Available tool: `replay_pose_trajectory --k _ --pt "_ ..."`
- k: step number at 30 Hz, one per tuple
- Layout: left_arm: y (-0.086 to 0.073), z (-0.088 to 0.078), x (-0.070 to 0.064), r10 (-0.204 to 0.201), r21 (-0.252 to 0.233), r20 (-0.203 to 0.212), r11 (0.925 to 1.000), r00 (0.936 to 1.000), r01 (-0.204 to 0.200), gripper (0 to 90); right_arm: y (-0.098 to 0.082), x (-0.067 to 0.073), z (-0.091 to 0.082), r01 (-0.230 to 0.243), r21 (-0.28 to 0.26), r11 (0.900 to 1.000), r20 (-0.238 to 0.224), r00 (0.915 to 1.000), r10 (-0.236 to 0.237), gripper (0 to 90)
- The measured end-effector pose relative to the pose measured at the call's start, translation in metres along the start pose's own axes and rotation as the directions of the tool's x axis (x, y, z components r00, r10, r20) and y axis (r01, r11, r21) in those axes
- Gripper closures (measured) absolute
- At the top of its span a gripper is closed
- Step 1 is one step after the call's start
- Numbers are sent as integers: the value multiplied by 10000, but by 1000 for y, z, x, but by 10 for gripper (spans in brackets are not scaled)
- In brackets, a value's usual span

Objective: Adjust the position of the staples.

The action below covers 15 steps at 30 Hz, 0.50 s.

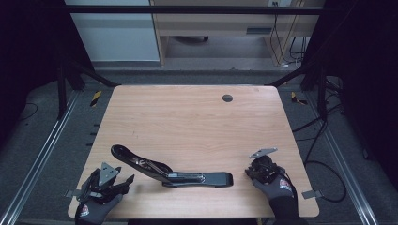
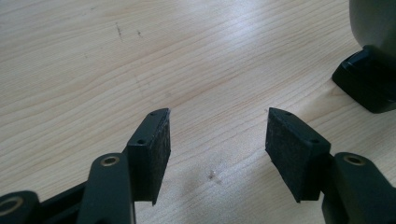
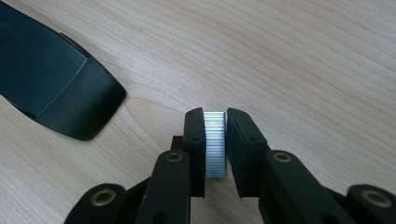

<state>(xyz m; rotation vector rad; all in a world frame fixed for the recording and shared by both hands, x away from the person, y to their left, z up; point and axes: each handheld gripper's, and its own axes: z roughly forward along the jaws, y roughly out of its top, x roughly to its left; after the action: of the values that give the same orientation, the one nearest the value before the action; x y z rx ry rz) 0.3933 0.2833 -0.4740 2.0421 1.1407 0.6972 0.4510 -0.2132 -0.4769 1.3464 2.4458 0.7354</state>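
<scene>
Staple strip (image 3: pixel 215 144) pinched between right tongs (image 3: pixel 215 116), stapler (image 3: pixel 51 74) nearby.

Left gripper (image 2: pixel 217 133) jaws apart; right gripper (image 3: pixel 215 140) jaws nearly together.

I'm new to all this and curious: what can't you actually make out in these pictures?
- Strip of staples: right gripper view, its sides covered by the right gripper's pads.
- Open stapler's tray: high view, too small to tell whether it is loaded.
- Stapler in the left gripper view: cut off by the right edge.
</scene>
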Motion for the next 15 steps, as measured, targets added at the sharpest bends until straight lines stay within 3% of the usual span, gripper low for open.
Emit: replay_pose_trajectory --k 7,15 --pt "0 0 0 -15 -7 29 10000 10000 15 399 1 0 -5 32 -235 9997 -77 10000 -34 782" --pt "-1 1 1 -93 -11 121 10000 9999 93 399 5 0 -15 562 -759 9955 -161 9982 -576 782"
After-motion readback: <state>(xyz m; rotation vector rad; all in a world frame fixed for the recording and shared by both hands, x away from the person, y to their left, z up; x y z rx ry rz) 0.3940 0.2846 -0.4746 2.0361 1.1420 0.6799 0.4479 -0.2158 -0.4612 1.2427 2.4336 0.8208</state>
